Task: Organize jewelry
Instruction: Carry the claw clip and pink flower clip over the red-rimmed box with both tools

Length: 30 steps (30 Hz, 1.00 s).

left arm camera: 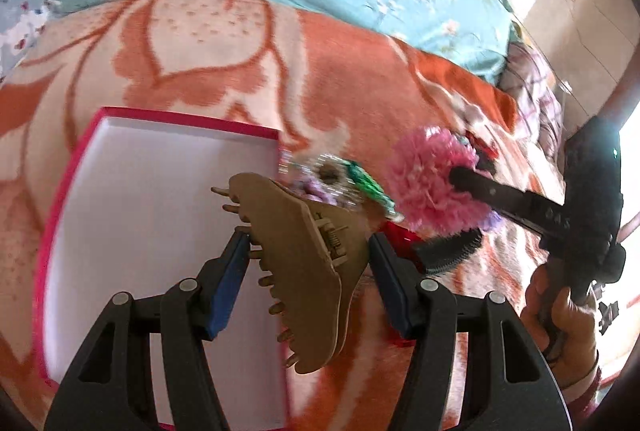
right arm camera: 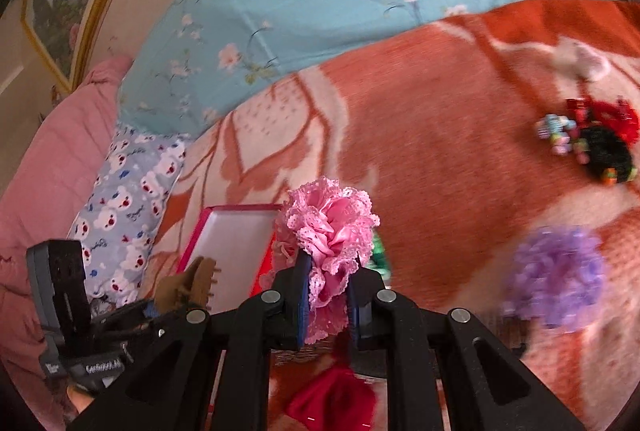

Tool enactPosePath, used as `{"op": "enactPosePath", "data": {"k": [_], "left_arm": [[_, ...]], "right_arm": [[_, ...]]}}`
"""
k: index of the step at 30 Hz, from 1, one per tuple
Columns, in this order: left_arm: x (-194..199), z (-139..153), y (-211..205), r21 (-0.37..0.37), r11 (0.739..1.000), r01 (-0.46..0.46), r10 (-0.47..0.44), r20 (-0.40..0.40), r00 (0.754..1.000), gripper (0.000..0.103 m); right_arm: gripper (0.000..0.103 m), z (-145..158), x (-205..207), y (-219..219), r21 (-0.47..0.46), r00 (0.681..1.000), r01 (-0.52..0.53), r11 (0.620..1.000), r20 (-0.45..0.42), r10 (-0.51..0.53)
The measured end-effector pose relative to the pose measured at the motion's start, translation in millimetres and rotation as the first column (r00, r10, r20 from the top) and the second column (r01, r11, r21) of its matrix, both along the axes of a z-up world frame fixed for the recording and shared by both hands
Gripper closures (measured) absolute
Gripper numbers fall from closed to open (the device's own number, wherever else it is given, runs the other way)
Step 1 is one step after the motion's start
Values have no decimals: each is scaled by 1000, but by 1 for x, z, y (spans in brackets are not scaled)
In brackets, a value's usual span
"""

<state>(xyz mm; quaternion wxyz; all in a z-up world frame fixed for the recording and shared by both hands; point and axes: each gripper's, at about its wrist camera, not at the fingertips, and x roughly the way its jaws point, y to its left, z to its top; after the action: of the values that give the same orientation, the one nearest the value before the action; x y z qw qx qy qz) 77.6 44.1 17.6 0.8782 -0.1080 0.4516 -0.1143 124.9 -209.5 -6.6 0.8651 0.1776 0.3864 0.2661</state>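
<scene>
My left gripper (left arm camera: pixel 308 251) is shut on a tan claw hair clip (left arm camera: pixel 304 267), held over the right edge of an open pink box with a white inside (left arm camera: pixel 152 215). My right gripper (right arm camera: pixel 329 271) is shut on a pink lace scrunchie (right arm camera: pixel 328 227); in the left wrist view the scrunchie (left arm camera: pixel 428 183) hangs to the right of the box. The box (right arm camera: pixel 232 243) and the tan clip (right arm camera: pixel 188 287) also show at the left of the right wrist view.
An orange and cream blanket (left arm camera: pixel 340 71) covers the bed. A sparkly green and lilac piece (left arm camera: pixel 340 183) and a red clip (left arm camera: pixel 400 235) lie beside the box. A purple scrunchie (right arm camera: pixel 556 279), beads, and red and black hair pieces (right arm camera: pixel 600 143) lie at the right.
</scene>
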Motion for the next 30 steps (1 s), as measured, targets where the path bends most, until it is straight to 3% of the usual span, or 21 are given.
{"op": "enactPosePath", "data": {"k": [9,16,30], "left_arm": [[13,-7,57,47,996,-77,77,3,997,43],[39,-25,87,95,991,-96,99,-19,995,43],[88,-59,106,178,978,-110,125,-72,990,42]], "right_arm": [[89,-4,7,81,14,992,-129,992,-12,129],[89,-25,32,139,-5,982,-182,983,-54,181],[88,-68,78,181,-88,978,-187,978,-113,177]]}}
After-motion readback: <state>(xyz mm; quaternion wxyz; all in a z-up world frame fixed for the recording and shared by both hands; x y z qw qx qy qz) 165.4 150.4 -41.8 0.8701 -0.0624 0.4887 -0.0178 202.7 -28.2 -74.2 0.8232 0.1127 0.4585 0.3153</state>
